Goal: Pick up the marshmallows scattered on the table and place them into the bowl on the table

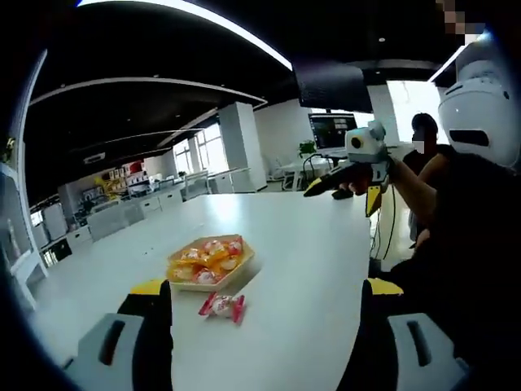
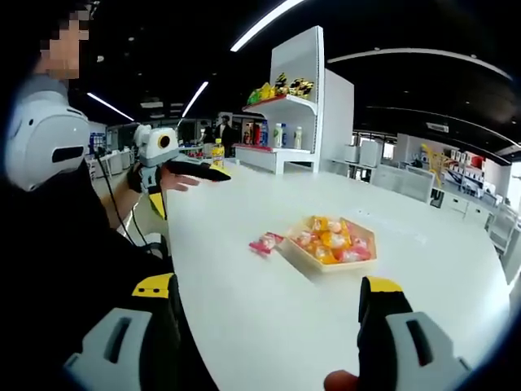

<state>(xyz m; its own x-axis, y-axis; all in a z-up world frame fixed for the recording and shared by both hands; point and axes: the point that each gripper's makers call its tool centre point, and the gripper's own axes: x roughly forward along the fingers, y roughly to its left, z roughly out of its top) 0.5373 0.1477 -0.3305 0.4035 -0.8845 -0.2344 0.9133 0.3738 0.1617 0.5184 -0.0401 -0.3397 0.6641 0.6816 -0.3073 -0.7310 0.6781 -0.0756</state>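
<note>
On the white counter (image 1: pixel 309 244) in the left gripper view, we see a shallow bowl (image 1: pixel 210 262) with a pale rim, holding marshmallows (image 1: pixel 213 259) in orange, pink and white wrappers. One more marshmallow (image 1: pixel 222 306) in a red and white wrapper lies on the counter just beside the bowl, on the side nearer our camera. Our left gripper (image 1: pixel 267 326) rises from the bottom with its two black, yellow-tipped fingers (image 1: pixel 151 314) set wide apart and nothing between them; the loose marshmallow sits ahead of the gap, nearer the left-hand finger. Farther back, the right gripper (image 1: pixel 326 184) hangs above the counter's far edge in a person's hand (image 1: pixel 352 186); its dark fingers point across the counter, and we cannot tell from here how they stand.

From the right gripper view, the same bowl (image 2: pixel 330 244) sits near the middle of the counter (image 2: pixel 269 326), and the loose marshmallow (image 2: pixel 265 243) lies just beside it, toward the person. Our right gripper (image 2: pixel 269 314) shows its fingers (image 2: pixel 383 309) spread well apart, holding nothing. Beyond, the left gripper (image 2: pixel 203 171) is held above the counter's edge by a hand (image 2: pixel 175 181). A white shelf (image 2: pixel 281 102) with bottles and coloured goods stands behind the counter.
</note>
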